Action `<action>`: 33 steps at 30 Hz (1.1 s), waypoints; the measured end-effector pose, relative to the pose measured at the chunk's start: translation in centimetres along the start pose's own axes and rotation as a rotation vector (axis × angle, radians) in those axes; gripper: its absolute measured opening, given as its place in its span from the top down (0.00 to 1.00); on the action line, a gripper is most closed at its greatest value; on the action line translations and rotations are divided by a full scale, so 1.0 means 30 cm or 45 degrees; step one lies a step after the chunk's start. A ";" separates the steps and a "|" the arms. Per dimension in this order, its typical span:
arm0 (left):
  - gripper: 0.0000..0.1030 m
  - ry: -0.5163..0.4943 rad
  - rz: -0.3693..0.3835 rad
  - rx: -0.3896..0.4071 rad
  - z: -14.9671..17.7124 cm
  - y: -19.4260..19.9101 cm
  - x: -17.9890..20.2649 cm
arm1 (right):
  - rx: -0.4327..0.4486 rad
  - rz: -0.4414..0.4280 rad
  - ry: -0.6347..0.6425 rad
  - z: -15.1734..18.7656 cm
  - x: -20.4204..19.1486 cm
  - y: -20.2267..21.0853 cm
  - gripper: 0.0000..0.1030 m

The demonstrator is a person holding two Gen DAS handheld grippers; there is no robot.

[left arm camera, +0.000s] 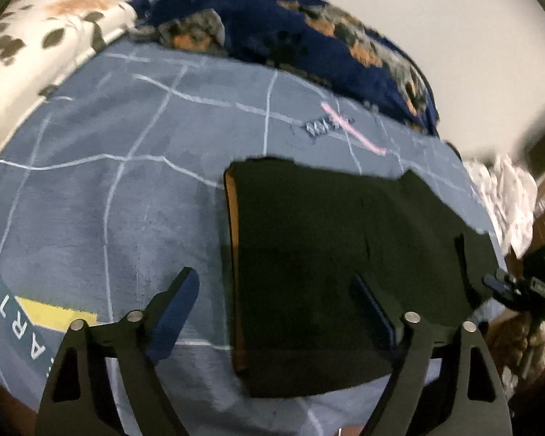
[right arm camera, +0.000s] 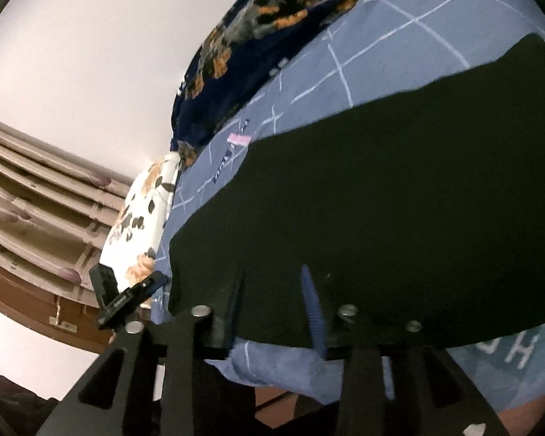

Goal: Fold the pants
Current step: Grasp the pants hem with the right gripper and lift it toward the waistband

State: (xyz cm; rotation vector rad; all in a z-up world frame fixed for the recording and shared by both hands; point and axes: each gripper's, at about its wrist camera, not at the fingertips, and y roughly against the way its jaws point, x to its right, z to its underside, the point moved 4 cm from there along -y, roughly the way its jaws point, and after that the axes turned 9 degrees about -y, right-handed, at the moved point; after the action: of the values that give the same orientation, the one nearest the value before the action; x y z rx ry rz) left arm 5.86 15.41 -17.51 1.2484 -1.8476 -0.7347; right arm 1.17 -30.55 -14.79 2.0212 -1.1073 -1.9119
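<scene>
While one black pair of pants [left arm camera: 327, 254] lies folded on the blue bedsheet [left arm camera: 109, 200] below two floral pillows [left arm camera: 290, 25], the left gripper [left arm camera: 272, 305] gapes empty and the right gripper [right arm camera: 272, 287] stands narrow over the hem.

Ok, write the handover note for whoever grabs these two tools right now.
Left tool: open, holding nothing, hovering over the near left part of the black pants.
Right tool: jaws partly open at the pants' near edge; whether they pinch cloth cannot be told.
Pants lie flat on the blue grid bedsheet, already folded into a compact block, the edges fairly even.
Beyond them: floral navy blanket, white floral pillow.
Left: check the right tool's hold, then make any last fold and smooth it.
</scene>
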 end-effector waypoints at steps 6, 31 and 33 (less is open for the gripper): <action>0.21 -0.090 0.145 -0.091 -0.008 -0.089 0.015 | -0.026 0.008 -0.030 0.025 0.001 -0.030 0.64; 0.82 -0.237 0.568 -0.053 -0.297 0.000 0.657 | -0.091 -0.366 -0.055 0.004 -0.159 -0.085 0.42; 0.81 -0.284 0.601 -0.066 -0.309 -0.047 0.755 | -0.094 -0.420 -0.054 0.010 -0.173 -0.078 0.38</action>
State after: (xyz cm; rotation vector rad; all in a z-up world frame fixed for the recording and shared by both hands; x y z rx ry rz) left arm 9.40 -6.63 -7.38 0.6731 -2.1790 -0.6690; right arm 2.25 -25.69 -12.00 2.2453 -0.7331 -2.1166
